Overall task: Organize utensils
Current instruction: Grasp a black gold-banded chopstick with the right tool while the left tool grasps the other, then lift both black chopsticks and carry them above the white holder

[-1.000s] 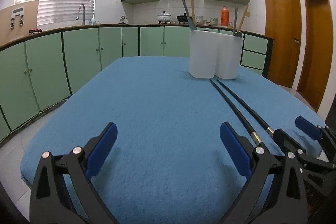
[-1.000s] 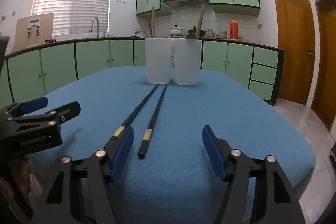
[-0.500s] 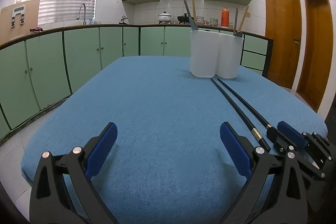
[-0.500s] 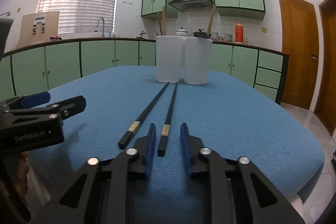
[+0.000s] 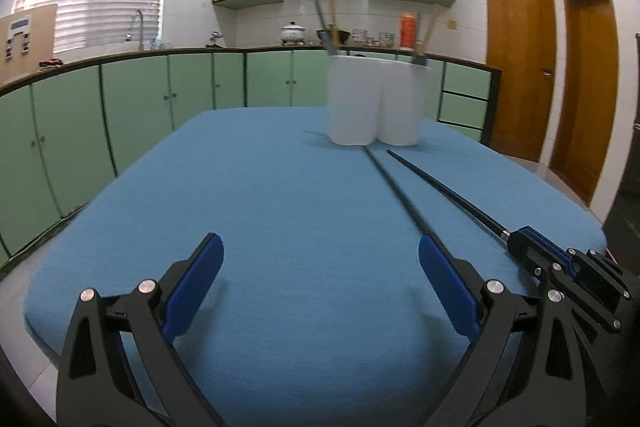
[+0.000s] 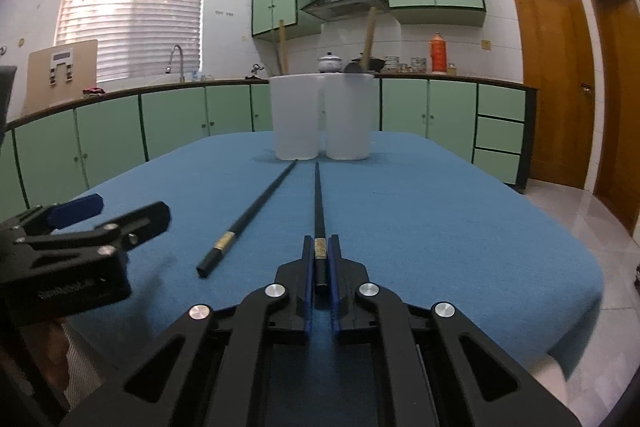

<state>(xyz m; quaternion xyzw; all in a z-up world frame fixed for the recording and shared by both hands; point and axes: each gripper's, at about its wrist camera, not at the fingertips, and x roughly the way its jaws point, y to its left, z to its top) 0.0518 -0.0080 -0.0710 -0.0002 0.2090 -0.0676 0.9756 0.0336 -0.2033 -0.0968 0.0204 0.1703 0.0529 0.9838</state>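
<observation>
Black chopstick (image 6: 319, 211) clamped in right hand-held gripper (image 6: 321, 259); left hand-held gripper (image 5: 320, 263) gapes, empty.

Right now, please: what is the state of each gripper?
Left gripper: open, holding nothing.
Right gripper: closed on the right chopstick, near its thick end.

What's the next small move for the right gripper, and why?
Probably lift. The right gripper is shut on the right chopstick near its gold band, its tip pointing at the white utensil holder. The other chopstick lies free on the blue tablecloth; the left gripper is open.
</observation>
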